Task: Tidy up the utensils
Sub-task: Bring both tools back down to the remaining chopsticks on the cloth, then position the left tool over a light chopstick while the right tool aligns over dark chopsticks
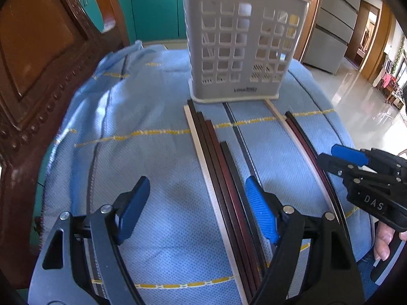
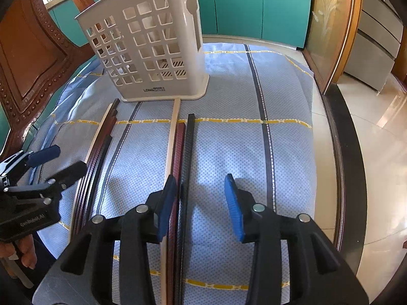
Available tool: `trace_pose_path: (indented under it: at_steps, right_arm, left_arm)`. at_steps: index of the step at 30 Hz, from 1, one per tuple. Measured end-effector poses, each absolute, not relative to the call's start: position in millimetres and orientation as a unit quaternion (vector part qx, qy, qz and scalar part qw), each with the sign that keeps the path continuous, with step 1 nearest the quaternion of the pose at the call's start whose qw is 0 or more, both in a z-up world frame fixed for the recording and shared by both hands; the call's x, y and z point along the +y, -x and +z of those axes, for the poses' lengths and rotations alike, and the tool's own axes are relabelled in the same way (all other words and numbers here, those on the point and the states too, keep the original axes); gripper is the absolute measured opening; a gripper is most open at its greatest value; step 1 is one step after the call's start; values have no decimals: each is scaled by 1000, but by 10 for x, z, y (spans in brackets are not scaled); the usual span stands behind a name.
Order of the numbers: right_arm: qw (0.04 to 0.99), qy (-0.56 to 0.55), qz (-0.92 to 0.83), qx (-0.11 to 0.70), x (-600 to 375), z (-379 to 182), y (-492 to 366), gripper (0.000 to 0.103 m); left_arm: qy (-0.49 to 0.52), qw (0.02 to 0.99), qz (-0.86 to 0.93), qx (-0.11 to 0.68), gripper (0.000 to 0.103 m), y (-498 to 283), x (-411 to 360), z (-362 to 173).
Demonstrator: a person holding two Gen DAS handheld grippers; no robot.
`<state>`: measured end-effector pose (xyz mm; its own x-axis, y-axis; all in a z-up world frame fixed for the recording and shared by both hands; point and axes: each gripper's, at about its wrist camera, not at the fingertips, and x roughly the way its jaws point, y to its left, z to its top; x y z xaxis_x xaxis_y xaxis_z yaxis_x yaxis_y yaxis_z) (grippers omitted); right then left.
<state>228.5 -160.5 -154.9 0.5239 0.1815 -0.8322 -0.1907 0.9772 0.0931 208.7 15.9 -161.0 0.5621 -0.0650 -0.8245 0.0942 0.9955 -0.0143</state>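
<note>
While both bundles of chopsticks lie flat on the blue cloth [image 2: 241,152] before the utensil holder [image 1: 241,45], I judge most of the sorting undone; one pale stick seems to stand in the holder. My left gripper [image 1: 195,208] gapes wide beside the left bundle [image 1: 223,178]. My right gripper [image 2: 201,206] stands partly open, empty, over the right bundle [image 2: 182,152].

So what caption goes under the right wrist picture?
Open right gripper over three chopsticks lying before the white utensil holder on blue cloth.
</note>
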Motion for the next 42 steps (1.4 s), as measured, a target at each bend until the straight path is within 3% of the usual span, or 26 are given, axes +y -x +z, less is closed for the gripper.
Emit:
trace_pose_path:
  at_steps: [26, 28, 30, 33, 42]
  right_arm:
    - [872, 13, 112, 476, -1562, -1571, -2276, 45]
    - [872, 14, 112, 476, -1564, -1572, -2278, 46]
    - [872, 13, 111, 476, -1569, -1574, -2280, 47]
    - [872, 12, 111, 476, -1572, -1577, -2280, 48]
    - [872, 13, 110, 476, -1566, -1576, -2285, 48]
  left_arm:
    - [-18, 870, -53, 490, 77, -2108, 81, -1779]
    - [-20, 871, -57, 487, 70, -2086, 64, -1763]
    - [-24, 873, -64, 483, 50, -2071, 50, -1746]
    - [-25, 873, -76, 481, 36, -2060, 22, -1730]
    - [0, 867, -88, 490, 32, -2044, 63, -1697]
